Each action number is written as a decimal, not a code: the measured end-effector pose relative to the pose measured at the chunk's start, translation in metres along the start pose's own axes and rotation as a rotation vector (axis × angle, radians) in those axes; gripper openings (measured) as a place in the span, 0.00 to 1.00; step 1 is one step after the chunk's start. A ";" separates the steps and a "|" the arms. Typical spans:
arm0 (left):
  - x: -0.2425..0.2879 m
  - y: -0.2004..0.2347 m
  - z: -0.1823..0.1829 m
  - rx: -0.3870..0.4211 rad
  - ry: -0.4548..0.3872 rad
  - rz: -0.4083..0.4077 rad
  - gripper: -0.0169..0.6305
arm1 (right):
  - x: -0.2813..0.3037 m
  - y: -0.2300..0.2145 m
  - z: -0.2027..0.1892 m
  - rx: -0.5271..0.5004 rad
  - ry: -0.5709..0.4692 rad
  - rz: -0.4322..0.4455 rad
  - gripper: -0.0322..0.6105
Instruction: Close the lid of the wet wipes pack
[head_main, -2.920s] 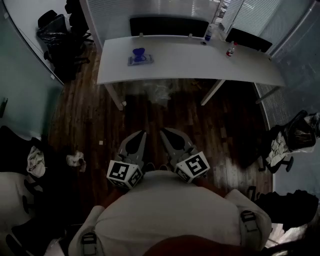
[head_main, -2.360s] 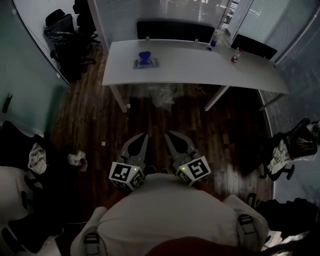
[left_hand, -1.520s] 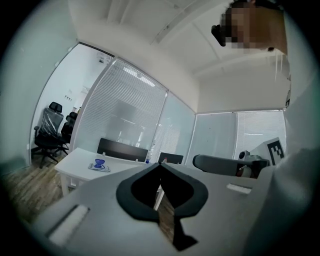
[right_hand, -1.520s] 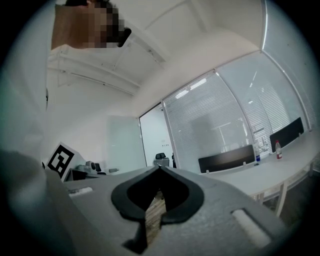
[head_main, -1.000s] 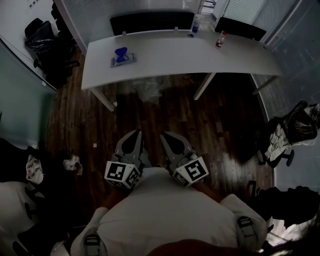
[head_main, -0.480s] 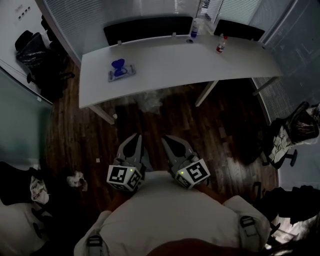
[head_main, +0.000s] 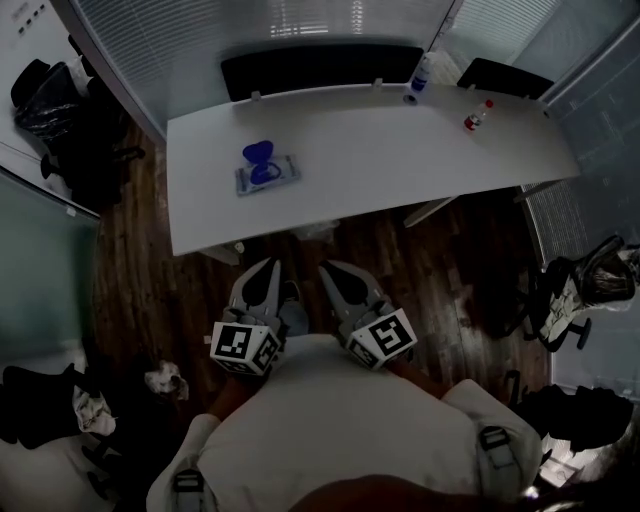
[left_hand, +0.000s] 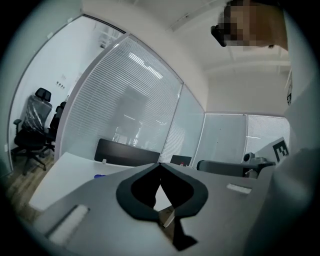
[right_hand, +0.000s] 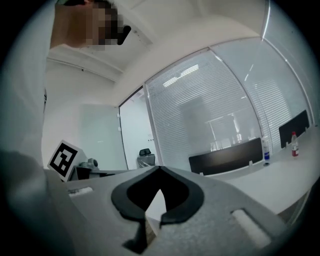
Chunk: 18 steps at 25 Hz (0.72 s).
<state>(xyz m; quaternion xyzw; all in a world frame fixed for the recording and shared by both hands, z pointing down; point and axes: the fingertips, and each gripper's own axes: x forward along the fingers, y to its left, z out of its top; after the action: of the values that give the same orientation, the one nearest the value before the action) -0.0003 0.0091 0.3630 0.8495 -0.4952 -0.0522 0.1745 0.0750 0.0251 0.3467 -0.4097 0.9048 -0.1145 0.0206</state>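
Closest to us, both claws sit tucked in against our chest, above the dark wood floor and well short of the work. The left claw has its jaws pressed together at the tips with nothing between them, and its own view confirms it. The right claw is the same, tips meeting and empty.

Out past them comes the near edge of the white counter. On its left part lies the wet wipes pack, flat, well apart from both claws. Its blue lid looks flipped up, so the closing is not yet begun. We cannot tell from here which side the hinge sits on.

So the job right now is the approach, and we reckon it pays to plan it. The left claw is on the pack's side, so we would bring it over first. Jaws together suit this well, since a blunt tip can push the lid down flat. We would come from above and fold it over its hinge, not shove it sideways. The pack is light and the counter smooth, so it may slide. Resting the right claw on the pack's edge should hold it.

Farther back, two bottles stand at the far edge, clear of our path.
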 end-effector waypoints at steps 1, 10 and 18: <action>0.008 0.012 0.007 -0.006 0.005 -0.002 0.03 | 0.017 -0.004 0.004 0.001 -0.002 -0.005 0.05; 0.063 0.097 0.038 -0.003 0.014 -0.024 0.03 | 0.127 -0.024 0.012 -0.005 0.027 -0.017 0.05; 0.091 0.126 0.049 -0.004 0.016 -0.011 0.03 | 0.166 -0.044 0.011 -0.005 0.052 -0.018 0.05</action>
<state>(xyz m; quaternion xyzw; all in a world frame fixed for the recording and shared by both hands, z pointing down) -0.0709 -0.1382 0.3686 0.8523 -0.4889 -0.0474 0.1796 -0.0012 -0.1291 0.3550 -0.4146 0.9016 -0.1232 -0.0047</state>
